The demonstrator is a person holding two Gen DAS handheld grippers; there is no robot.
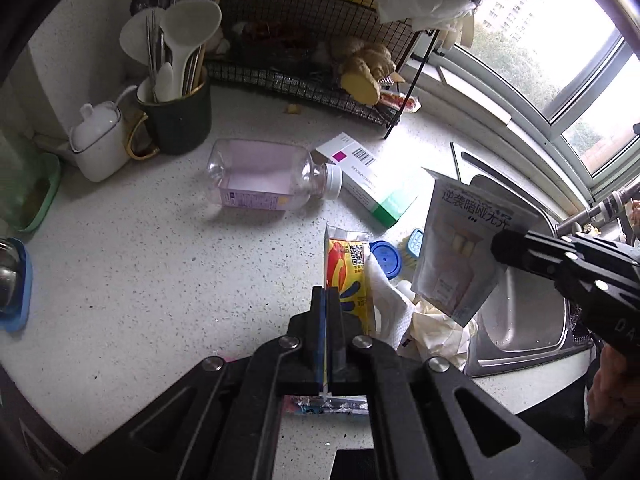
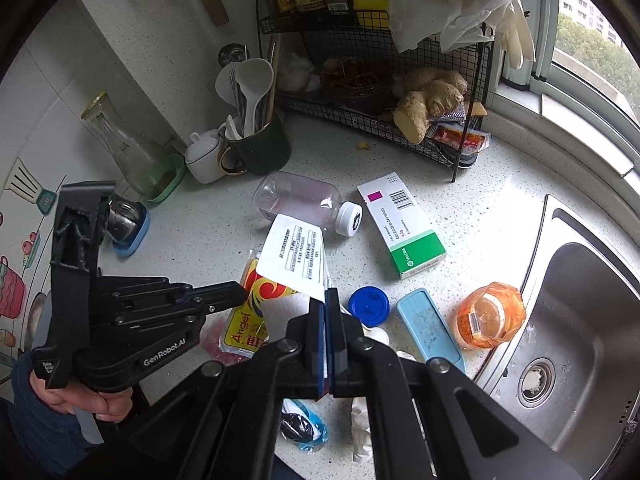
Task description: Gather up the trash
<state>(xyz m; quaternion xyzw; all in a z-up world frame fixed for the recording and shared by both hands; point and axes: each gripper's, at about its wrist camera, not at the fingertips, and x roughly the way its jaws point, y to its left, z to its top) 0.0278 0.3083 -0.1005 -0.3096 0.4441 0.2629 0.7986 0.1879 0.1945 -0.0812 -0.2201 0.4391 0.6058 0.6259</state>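
Both tongs are full: the left gripper [image 1: 327, 304] is clamped on the yellow yeast packet [image 1: 348, 276], the right gripper [image 2: 324, 308] on the grey-white pouch [image 2: 296, 256], seemingly edge-on, so the capped plastic bottle [image 1: 264, 176] ahead, long axis crosswise, waits.

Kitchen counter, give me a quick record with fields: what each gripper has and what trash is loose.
left gripper: shut on yellow packet
right gripper: shut on white pouch, lifted off the counter
loose trash: clear bottle on its side, medicine box, blue lid, orange plastic container
sink: right of the trash
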